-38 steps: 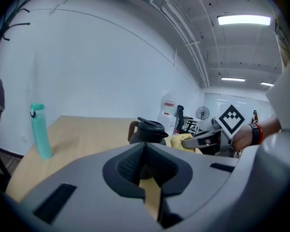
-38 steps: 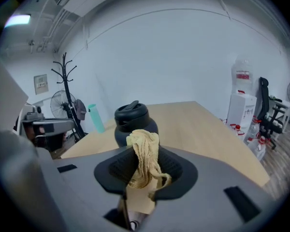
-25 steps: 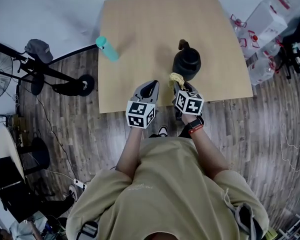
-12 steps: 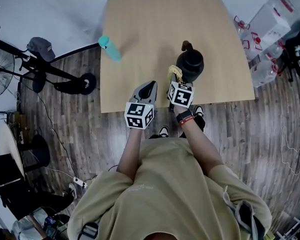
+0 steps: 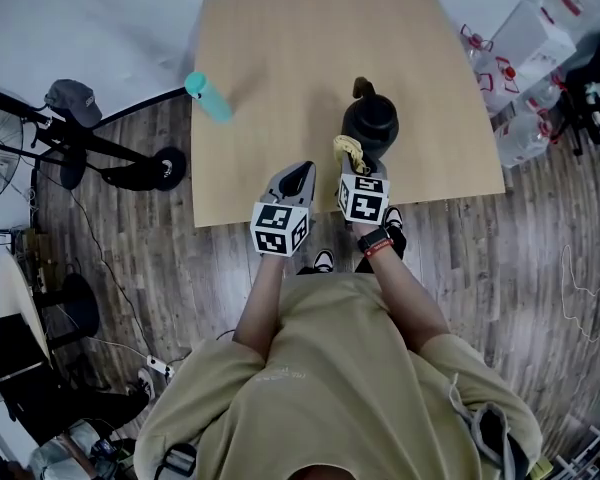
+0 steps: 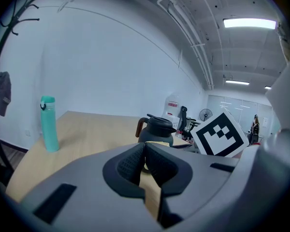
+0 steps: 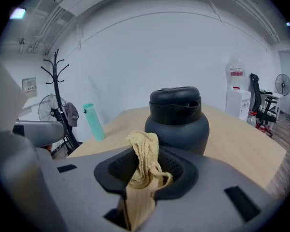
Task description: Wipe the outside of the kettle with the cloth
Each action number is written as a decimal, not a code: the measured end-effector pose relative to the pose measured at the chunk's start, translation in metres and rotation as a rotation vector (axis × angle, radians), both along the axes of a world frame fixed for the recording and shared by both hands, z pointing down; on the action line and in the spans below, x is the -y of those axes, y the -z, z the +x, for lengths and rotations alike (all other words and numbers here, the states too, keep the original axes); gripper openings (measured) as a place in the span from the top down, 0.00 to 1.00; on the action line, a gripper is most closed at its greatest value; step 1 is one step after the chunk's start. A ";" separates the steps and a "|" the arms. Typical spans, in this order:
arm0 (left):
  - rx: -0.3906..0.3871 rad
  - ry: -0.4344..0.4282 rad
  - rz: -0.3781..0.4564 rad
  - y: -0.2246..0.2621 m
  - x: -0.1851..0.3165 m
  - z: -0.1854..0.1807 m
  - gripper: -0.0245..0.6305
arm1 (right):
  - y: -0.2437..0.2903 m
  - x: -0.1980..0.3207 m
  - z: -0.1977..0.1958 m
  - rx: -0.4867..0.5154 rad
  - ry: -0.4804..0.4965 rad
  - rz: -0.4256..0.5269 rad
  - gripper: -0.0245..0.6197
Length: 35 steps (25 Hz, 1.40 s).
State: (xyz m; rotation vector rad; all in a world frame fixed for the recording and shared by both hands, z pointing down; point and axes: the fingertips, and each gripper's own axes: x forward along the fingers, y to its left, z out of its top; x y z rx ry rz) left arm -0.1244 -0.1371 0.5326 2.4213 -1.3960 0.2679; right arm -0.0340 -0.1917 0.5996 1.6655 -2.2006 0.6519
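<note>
Right gripper (image 5: 354,166): fingers (image 7: 176,168) clenched on a bunched yellow cloth (image 7: 146,154), with the wad standing up past the tips.

Left gripper (image 5: 299,173): fingers (image 6: 129,163) pressed together with nothing between them. It hovers over the near edge of the desk (image 5: 280,58), beside the right one.

The black kettle (image 5: 372,125) stands upright on the desk, toward its near right part, with the brown handle on the far side.

Key relation: the kettle lies straight ahead of the right fingers, with the cloth wad between them and the near wall of the body. The head view puts the cloth at the kettle's near-left edge. I cannot tell whether it touches.

The right gripper is the nearer one. From the left gripper the kettle lies ahead and off to the right.

The kettle's long axis is vertical, so strokes would probably run around the body or up and down it.

The teal bottle (image 5: 211,98) at the left desk edge is well apart from the work.

Judgement: the wipe is at first contact, and the far side and handle will need a reach around.
</note>
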 end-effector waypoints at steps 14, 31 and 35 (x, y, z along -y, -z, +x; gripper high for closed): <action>0.000 -0.015 0.000 -0.001 0.001 0.046 0.93 | 0.003 -0.016 0.039 0.014 0.108 0.003 0.77; 0.003 0.002 0.009 0.003 0.012 0.094 0.93 | 0.007 -0.016 0.101 -0.008 0.172 0.007 0.77; 0.005 0.011 0.004 0.001 0.016 0.099 0.93 | 0.008 -0.010 0.118 -0.026 0.164 0.013 0.77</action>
